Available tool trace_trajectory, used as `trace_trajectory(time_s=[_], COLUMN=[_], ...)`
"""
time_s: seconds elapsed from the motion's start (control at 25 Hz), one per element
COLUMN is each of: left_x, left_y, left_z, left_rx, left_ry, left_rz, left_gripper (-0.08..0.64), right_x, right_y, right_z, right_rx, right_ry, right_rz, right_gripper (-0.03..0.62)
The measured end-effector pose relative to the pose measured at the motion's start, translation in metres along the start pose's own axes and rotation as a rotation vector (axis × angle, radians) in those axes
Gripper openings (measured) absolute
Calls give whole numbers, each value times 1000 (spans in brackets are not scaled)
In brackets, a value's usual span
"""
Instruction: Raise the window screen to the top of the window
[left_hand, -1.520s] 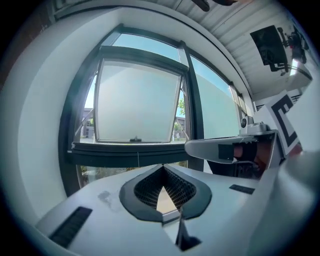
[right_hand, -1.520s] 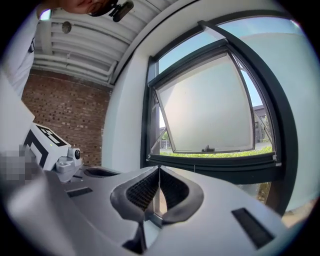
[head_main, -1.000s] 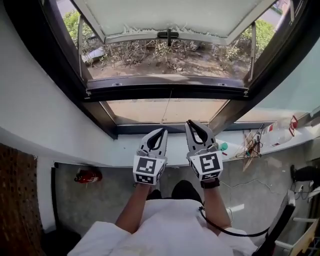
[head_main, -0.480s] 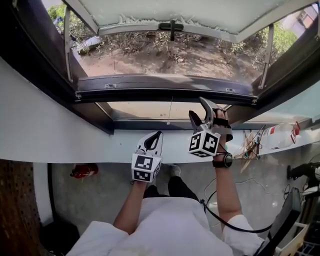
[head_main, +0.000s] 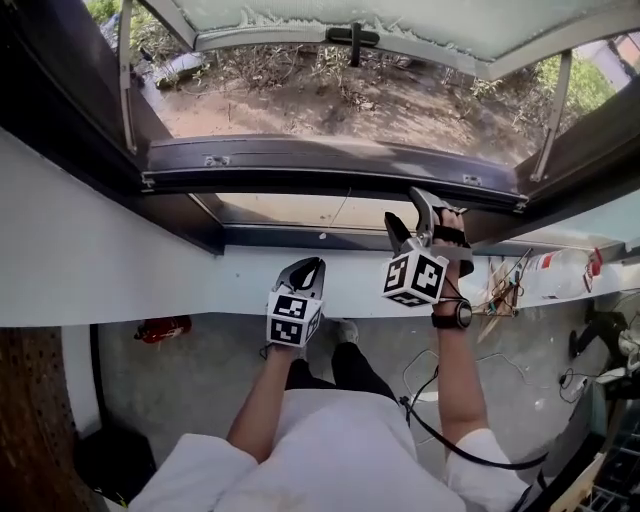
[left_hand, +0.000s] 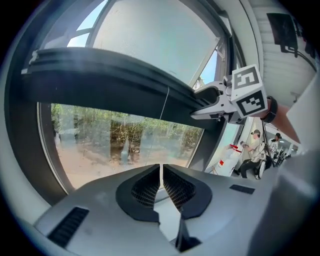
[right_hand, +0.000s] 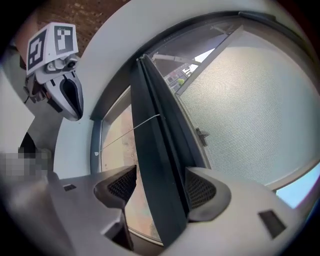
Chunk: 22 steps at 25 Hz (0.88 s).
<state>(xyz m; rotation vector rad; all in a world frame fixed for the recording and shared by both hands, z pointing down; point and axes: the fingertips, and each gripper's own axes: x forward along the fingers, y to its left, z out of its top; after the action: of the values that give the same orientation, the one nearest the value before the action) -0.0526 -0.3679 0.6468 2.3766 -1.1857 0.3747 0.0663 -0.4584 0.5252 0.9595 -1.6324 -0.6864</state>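
So far, almost nothing of the lifting itself is done. The window screen (right_hand: 250, 100) shows as fine mesh on the upper side of its dark bottom bar (head_main: 300, 168). This bar lies across the window at about middle height, with the clear lower pane (head_main: 285, 210) uncovered under it. A thin cord (left_hand: 165, 102) hangs from the middle of the bar. The top of the window does not show in the head view, so it seems most of the way up is still to go.

What is prepared is the grasp. The right gripper (head_main: 403, 207) is turned on its side and set around the bar toward its right end. Its jaws have just been opening and stand wide, with the bar between them. One pad is close to the bar and the other is clearly apart, so nothing is pinched yet. The left gripper (head_main: 305, 270) is pressed together and empty. It hovers lower, in front of the white sill (head_main: 180, 285), well apart from the bar.

What is left, as it appears, is to close on the bar and bring it up to the top.
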Motion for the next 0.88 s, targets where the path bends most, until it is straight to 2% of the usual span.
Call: trace_trajectory(time_s=[0.08, 0.16, 0.24, 0.36, 0.52, 0.72, 0.88], left_x=[9, 22, 38, 71, 111, 163, 190], left_y=[5, 9, 15, 32, 36, 34, 54], left_z=[-7, -18, -41, -76, -87, -95, -110], left_rx=[-6, 39, 84, 93, 177, 219, 169], left_ry=[12, 37, 93, 155, 155, 106, 149], left_rz=[-5, -14, -25, -44, -90, -139, -109], left_gripper=[-3, -1, 76, 168, 213, 215, 213], right_x=[0, 0, 0, -1, -2, -3, -3], right_y=[-1, 0, 2, 4, -1, -2, -1], right_z=[-1, -1, 1, 0, 2, 1, 5], right_rx=[-16, -32, -43, -61, -17, -23, 14], right_ry=[-1, -3, -5, 5, -21, -41, -85], right_rz=[12, 22, 34, 53, 65, 62, 64], right_gripper=[273, 273, 273, 273, 273, 273, 273])
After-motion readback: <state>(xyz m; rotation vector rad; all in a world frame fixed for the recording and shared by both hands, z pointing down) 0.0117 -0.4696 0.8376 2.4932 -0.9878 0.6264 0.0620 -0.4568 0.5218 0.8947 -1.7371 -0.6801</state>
